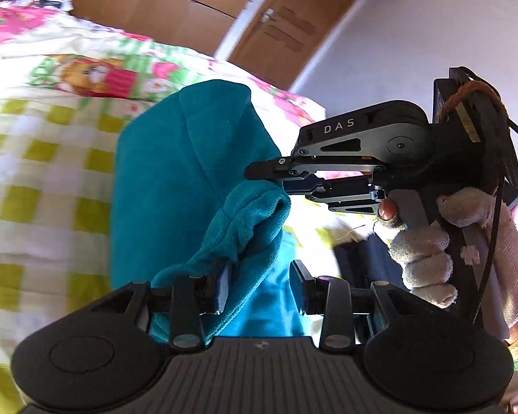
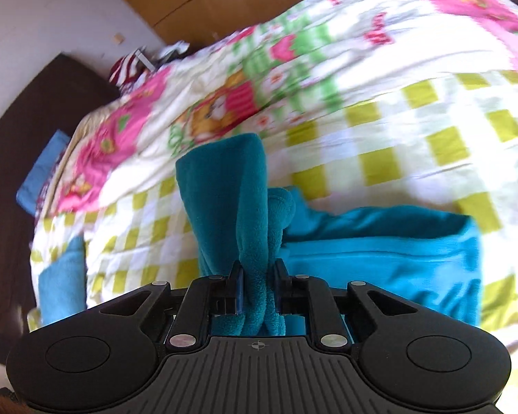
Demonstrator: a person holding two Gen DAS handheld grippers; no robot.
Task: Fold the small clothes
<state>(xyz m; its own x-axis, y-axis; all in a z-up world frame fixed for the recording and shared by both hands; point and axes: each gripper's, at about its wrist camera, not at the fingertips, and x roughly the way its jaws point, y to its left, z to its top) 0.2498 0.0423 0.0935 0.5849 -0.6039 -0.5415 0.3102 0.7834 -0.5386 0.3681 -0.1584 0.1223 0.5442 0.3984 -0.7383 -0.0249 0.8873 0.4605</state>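
Nearest the right wrist camera, the right gripper (image 2: 257,288) is clenched on a bunched fold of the teal fleece garment (image 2: 231,200), which rises from the bed quilt with green checks and pink floral patches (image 2: 397,110). In the left wrist view, the left gripper (image 1: 260,288) stands spread, fleece draped over one finger (image 1: 224,288) but not pinched. A gloved hand (image 1: 431,252) holds the right gripper's handle.
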